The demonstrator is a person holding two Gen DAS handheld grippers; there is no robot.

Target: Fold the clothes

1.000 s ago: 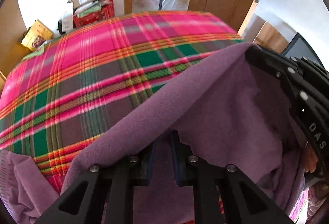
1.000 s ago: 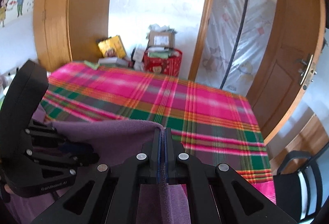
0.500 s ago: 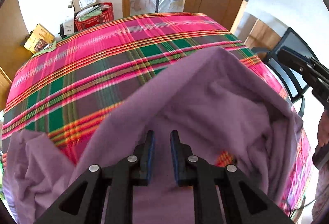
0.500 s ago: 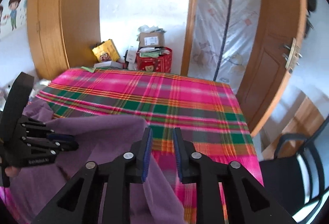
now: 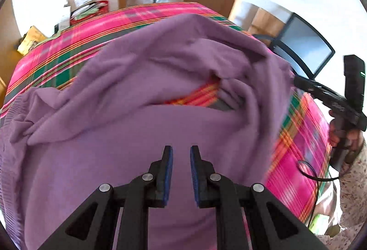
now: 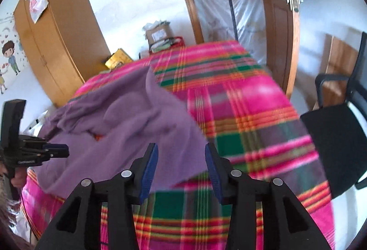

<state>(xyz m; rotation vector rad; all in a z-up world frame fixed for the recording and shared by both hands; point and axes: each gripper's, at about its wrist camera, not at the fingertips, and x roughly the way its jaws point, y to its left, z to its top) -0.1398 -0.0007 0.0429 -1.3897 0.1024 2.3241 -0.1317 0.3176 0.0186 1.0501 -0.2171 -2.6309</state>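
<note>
A purple garment (image 5: 142, 98) lies rumpled and loosely doubled over on a bed with a pink, green and orange plaid blanket (image 5: 305, 158). My left gripper (image 5: 181, 151) hovers over the garment's near part, open with a small gap and nothing in it. In the right wrist view the same garment (image 6: 128, 121) covers the left part of the bed. My right gripper (image 6: 181, 151) hangs open above the garment's near right edge, where it meets the plaid blanket (image 6: 252, 112). Each gripper shows in the other's view: the right gripper (image 5: 298, 83) at the right edge, the left gripper (image 6: 65, 150) at the left.
A black chair (image 6: 337, 140) stands by the bed's right side. Boxes and a red basket (image 5: 89, 9) sit on the floor beyond the bed's far end. A wooden wardrobe (image 6: 55, 39) is at the left, and a wooden door (image 6: 282, 20) stands open behind.
Both grippers were shut on the purple garment a second ago. They let it go, opened and drew back, and the garment dropped onto the blanket in a loose fold.
</note>
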